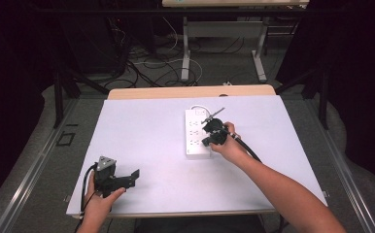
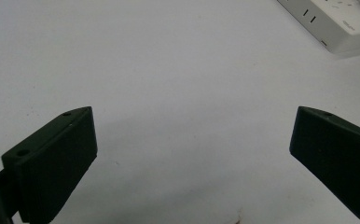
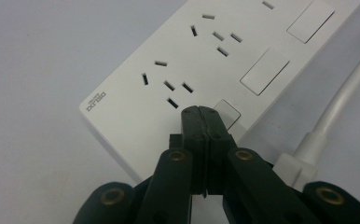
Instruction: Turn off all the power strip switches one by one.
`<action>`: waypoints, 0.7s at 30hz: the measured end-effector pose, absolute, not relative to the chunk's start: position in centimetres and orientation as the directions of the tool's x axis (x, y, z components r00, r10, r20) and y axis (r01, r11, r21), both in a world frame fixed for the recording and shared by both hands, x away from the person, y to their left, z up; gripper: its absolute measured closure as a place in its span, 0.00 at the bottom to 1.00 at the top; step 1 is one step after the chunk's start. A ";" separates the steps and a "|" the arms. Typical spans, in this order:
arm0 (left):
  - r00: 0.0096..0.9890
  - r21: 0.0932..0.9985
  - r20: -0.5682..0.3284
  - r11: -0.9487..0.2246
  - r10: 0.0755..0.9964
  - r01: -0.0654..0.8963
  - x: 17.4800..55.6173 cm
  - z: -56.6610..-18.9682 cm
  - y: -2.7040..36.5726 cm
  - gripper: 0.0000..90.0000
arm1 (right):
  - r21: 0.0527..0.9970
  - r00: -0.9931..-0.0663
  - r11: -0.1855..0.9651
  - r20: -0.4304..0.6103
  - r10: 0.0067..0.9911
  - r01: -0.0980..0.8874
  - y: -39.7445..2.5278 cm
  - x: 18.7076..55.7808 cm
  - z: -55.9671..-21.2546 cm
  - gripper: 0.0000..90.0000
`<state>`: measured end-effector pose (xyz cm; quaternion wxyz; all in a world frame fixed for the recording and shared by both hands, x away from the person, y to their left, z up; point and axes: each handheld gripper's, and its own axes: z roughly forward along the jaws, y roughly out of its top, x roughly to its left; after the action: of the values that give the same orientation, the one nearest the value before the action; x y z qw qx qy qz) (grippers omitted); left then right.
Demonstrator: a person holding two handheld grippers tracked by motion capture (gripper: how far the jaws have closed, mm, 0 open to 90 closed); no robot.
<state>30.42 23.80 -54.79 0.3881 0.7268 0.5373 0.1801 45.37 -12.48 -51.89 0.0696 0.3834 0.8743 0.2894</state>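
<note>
Seemingly pressing a switch: right tongs (image 3: 200,111) closed and empty, tips at a rocker button (image 3: 227,113) of the white rectangular plastic power strip (image 1: 196,134) mid-tabletop (image 1: 142,141); left tongs (image 2: 192,154) open, idle, well apart; next, likely a firm downward push.

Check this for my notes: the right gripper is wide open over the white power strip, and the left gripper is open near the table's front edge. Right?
Not quite. The right gripper is shut, not wide open: the right gripper view shows its jaws pressed together over the white power strip, by a switch. The rest holds: the left gripper is open near the table's front edge.
</note>
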 end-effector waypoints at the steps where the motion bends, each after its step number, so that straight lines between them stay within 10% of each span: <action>1: 0.356 0.759 -0.157 -0.119 0.921 0.640 30.4 -54.8 23.8 0.01 | 0.557 -0.696 0.539 0.101 0.711 0.632 -12.5 45.4 -51.9 1.00; 21: 0.360 0.759 -0.157 -0.121 0.919 0.639 30.6 -54.8 23.7 0.01 | 0.595 -0.702 0.518 0.112 0.704 0.615 -12.9 44.3 -50.7 1.00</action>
<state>30.58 23.72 -54.81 0.3900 0.7267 0.5363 0.1795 44.34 -12.94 -50.66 0.0713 0.3796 0.8683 0.3112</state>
